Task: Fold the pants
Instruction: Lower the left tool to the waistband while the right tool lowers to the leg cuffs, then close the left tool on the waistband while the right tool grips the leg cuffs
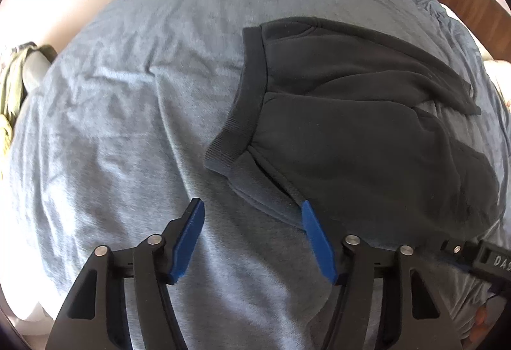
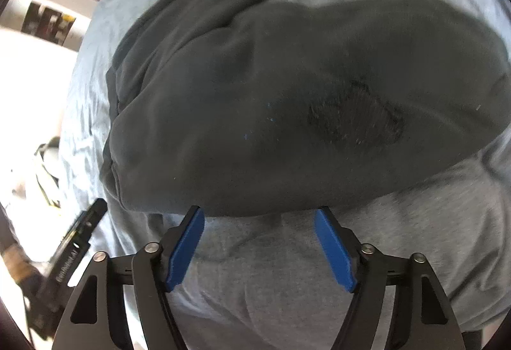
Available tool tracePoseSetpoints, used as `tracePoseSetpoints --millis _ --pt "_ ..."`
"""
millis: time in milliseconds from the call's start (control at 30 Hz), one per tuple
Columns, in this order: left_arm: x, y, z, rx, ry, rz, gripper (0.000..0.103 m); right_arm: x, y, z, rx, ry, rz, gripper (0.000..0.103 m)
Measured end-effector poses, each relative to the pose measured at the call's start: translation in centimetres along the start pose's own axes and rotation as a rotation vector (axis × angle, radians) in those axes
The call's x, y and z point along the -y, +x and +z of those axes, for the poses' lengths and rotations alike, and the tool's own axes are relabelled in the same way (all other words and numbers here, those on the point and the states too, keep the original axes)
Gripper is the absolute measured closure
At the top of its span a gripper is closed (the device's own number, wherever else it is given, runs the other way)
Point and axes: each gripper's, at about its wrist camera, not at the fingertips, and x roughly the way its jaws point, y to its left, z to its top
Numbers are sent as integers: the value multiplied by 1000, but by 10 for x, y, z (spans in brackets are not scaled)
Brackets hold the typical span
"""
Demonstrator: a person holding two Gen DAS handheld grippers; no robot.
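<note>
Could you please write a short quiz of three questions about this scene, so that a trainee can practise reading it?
1. True or false: the left gripper is clamped shut on the ribbed waistband of the dark grey fleece pants.
2. Multiple choice: what do the pants lie on? A) a wooden floor B) a light blue-grey bed sheet C) a metal tray
3. Short answer: how do the blue fingers of the right gripper stand, and what dark edge is just ahead of them?

Key: 1. False, it is open and holds nothing. 2. B. 3. Spread open; the near edge of the pants.
</note>
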Motion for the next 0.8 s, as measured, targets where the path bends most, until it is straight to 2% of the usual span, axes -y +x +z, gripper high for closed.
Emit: tracePoseSetpoints --millis 167,300,500,533,600,633,667,733,800 --pt "1 15 11 -31 -20 -18 47 15 14 1 -49 92 43 33" --pt "4 32 18 -56 3 21 48 19 14 4 -32 105 36 33" --pt "5 57 22 -122 12 -1 54 25 19 23 -13 160 38 38" --pt "4 59 23 -128 9 -10 56 26 21 26 -11 170 37 40" --pt "2 57 25 -131 10 -20 71 26 24 27 -10 178 19 48" --pt "3 55 25 -127 15 -14 76 24 26 28 -11 172 10 57" --pt "3 52 26 -120 25 6 87 22 25 29 -16 156 4 64" --pt "2 46 27 -120 35 25 90 17 22 32 -22 123 7 76" --pt "2 38 28 -119 36 28 90 14 16 36 -22 84 7 81"
